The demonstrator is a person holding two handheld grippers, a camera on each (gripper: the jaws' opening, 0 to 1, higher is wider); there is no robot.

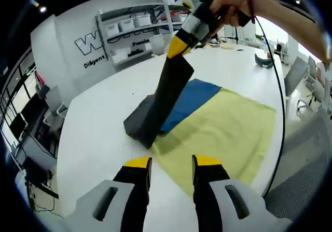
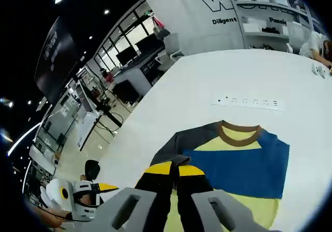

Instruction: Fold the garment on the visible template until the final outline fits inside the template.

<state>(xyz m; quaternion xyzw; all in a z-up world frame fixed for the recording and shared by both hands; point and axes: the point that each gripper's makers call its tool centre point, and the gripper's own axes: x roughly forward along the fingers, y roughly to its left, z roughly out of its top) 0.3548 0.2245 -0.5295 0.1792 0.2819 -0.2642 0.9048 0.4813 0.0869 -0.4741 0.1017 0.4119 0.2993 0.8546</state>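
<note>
Your right claw [image 1: 178, 46] clamped on dark sleeve [image 1: 165, 94], sleeve lifted off white table [image 1: 104, 118], hanging stretched below claw tips. In right gripper view, same claw [image 2: 176, 169] pinches sleeve edge [image 2: 179, 161]; shirt [image 2: 236, 162] spread flat just ahead, brown collar [image 2: 238, 133] farthest away, power strip [image 2: 248, 101] beyond collar. Your left claw [image 1: 171, 164] jaws apart, holding nothing, hovering near shirt's yellow hem [image 1: 218, 133]. Template: cannot tell.

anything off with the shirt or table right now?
Nothing damaged or spilled. The yellow, blue and dark grey T-shirt lies mostly flat on the white table, but its dark grey sleeve is pulled up off the table, pinched in the right gripper. The left gripper hovers open, holding nothing. I see no template outline.
</note>
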